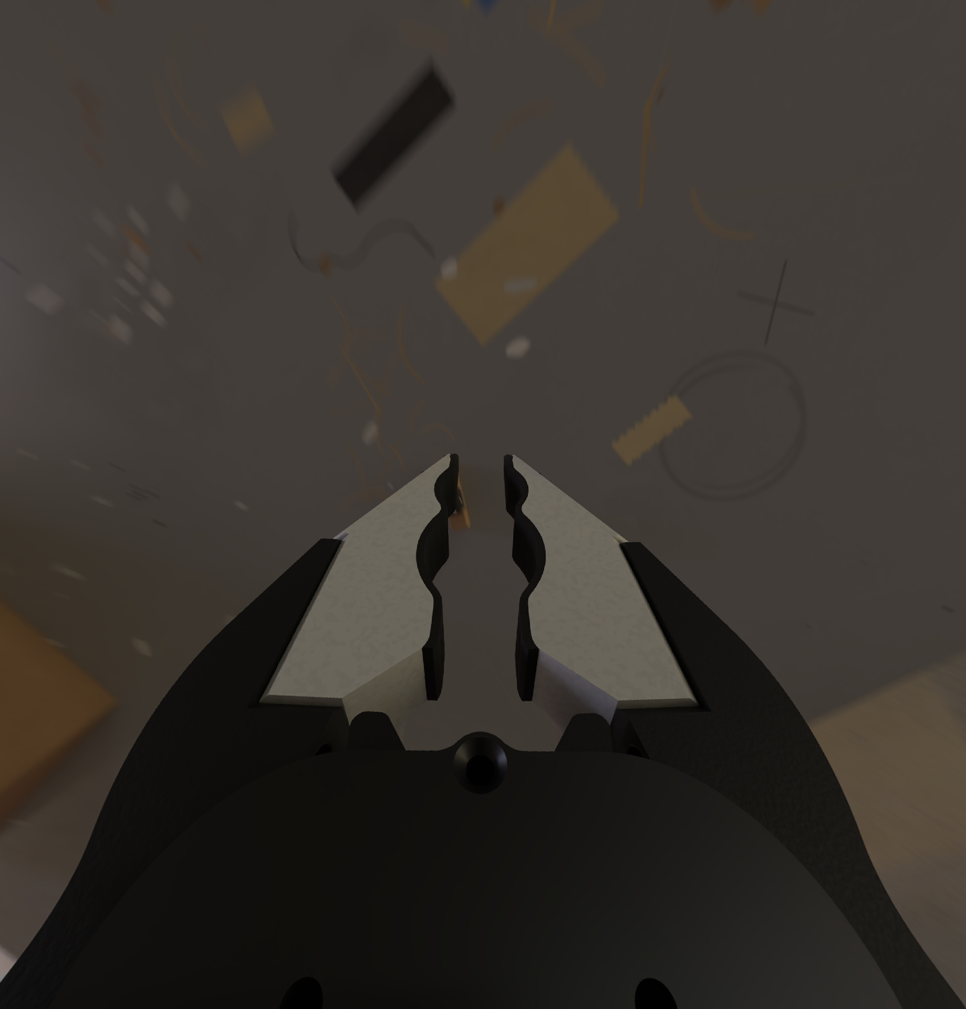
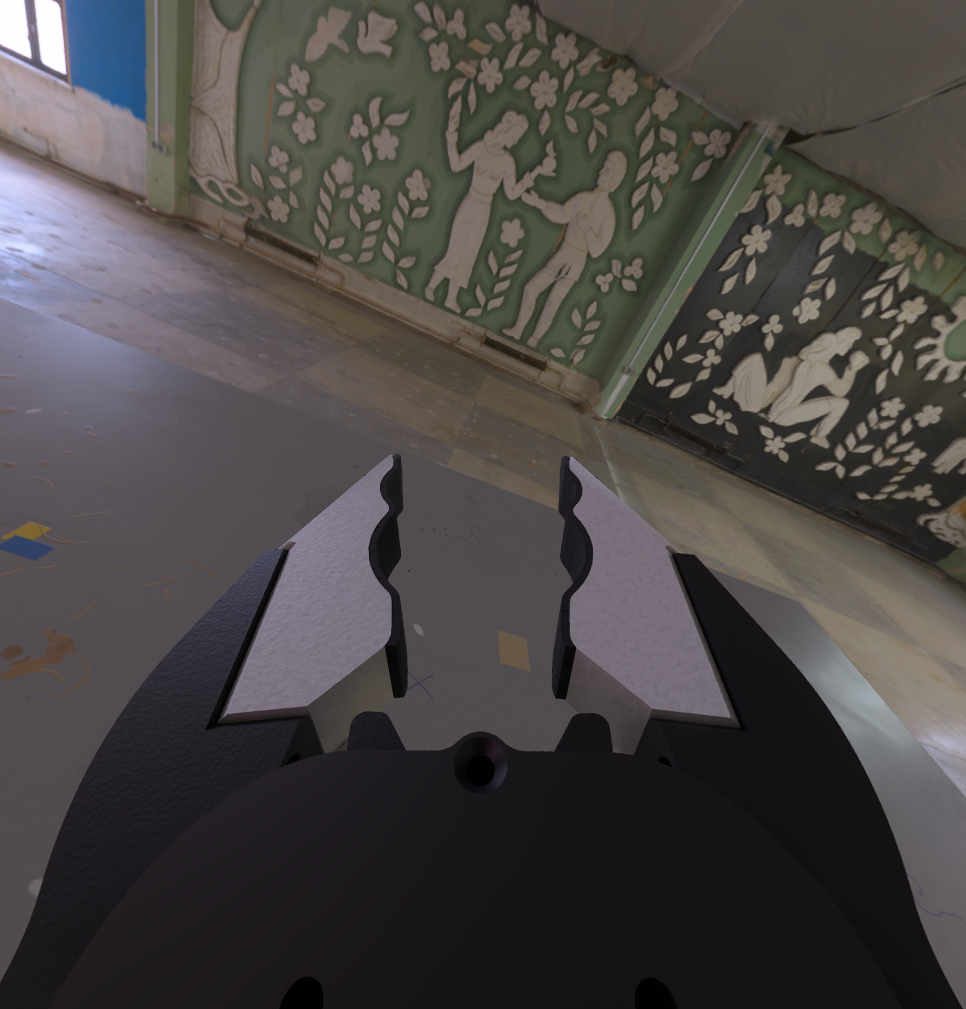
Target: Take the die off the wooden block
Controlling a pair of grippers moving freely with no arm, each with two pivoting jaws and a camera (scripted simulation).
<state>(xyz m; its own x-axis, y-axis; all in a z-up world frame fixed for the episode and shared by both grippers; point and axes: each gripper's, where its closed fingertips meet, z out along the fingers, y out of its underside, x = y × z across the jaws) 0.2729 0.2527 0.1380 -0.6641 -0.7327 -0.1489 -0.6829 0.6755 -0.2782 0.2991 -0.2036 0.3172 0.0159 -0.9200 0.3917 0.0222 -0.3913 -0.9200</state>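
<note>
The left gripper is hovering over the grey table with jaws narrowly parted, gripping nothing visible, while the right gripper is gaping wide, empty.

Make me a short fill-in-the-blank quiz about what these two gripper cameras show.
1. The right gripper has its fingers spread ___ than the left gripper.
2. The wall with white relief figures is painted ___.
3. Both grippers hover over a ___ table.
Missing words: wider; green; grey.
</note>
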